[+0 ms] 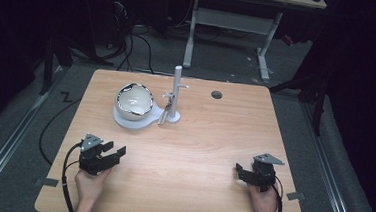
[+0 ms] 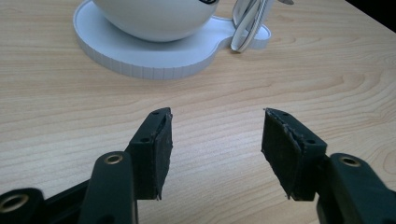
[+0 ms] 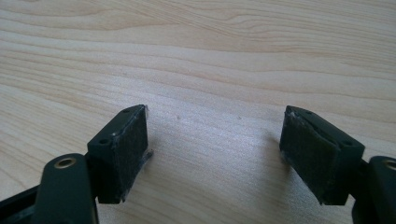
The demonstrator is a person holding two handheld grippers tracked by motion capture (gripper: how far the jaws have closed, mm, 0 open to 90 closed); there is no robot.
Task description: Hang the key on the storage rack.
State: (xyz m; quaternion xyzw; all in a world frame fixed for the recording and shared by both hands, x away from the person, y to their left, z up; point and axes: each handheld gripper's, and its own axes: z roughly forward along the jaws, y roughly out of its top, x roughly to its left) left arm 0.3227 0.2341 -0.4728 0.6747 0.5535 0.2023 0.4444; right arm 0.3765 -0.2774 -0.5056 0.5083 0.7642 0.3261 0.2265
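So the person has 2 grippers sitting low near the front edge of the wooden table (image 1: 198, 152), 1 in each hand. The left gripper (image 1: 117, 153) has its jaws spread apart with nothing but bare wood between them, and it points toward the white bowl (image 1: 134, 101) further back on the table, well apart from it. In the left gripper view the bowl (image 2: 156, 18) is cut off by the top edge, so just its rounded underside shows, sitting on a white base (image 2: 140, 58) with a ribbed rim. The inside of the bowl is hard to read from the high view, it just looks shiny with a dark rim.

Right beside the bowl, on a smaller lobe of the same base, there's a white upright post (image 1: 176, 92) with little arms sticking out. Something thin and silvery (image 1: 164, 115) leans at its foot, too small to make out. In the left gripper view that spot shows white curved strips (image 2: 247, 25), also chopped off at the top.

The right gripper (image 1: 239, 170) is over at the front right, jaws wide apart too, holding nothing, with plain wood grain ahead of it. There's a dark round hole (image 1: 217, 94) in the tabletop at the back right. The room behind the table is too dark to read.
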